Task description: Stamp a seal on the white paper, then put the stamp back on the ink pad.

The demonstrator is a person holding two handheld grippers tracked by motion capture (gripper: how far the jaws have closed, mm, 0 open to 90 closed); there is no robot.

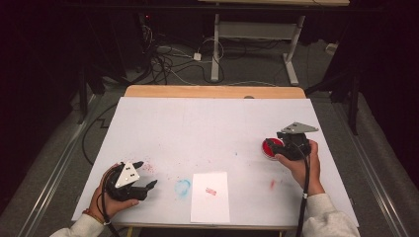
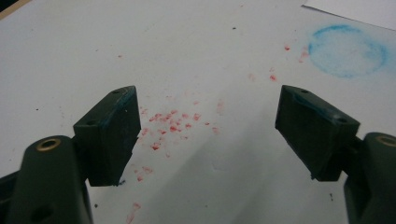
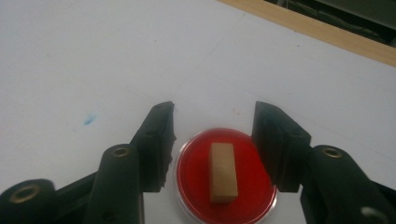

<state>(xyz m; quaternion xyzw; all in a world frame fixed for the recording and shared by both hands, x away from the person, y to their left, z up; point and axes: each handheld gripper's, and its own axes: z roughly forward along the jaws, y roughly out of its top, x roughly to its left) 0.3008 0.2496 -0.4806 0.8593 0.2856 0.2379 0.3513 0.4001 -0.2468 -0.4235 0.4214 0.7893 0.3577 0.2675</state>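
Between the right hand-held gripper's (image 3: 212, 140) parted jaws stands a wooden stamp (image 3: 222, 172).

Dim overall in the high view, with black surroundings beyond the worktop (image 1: 212, 128) and a grainy, soft look throughout. Brightest across the white sheet between the two tongs, fading towards the far corners. Lit from above, judging by the short, faint shadows just beneath the left tongs (image 2: 205, 135) and under the right tongs (image 3: 212, 135). No hard glare; only a mild sheen along the rim of the red ink pad (image 3: 224, 186) between the right jaws. Close views brighter, slightly washed out, blurred at the lower corners where the jaw arms loom near the lens. Blue smudge (image 2: 348, 51) beyond the left tongs soft-edged.
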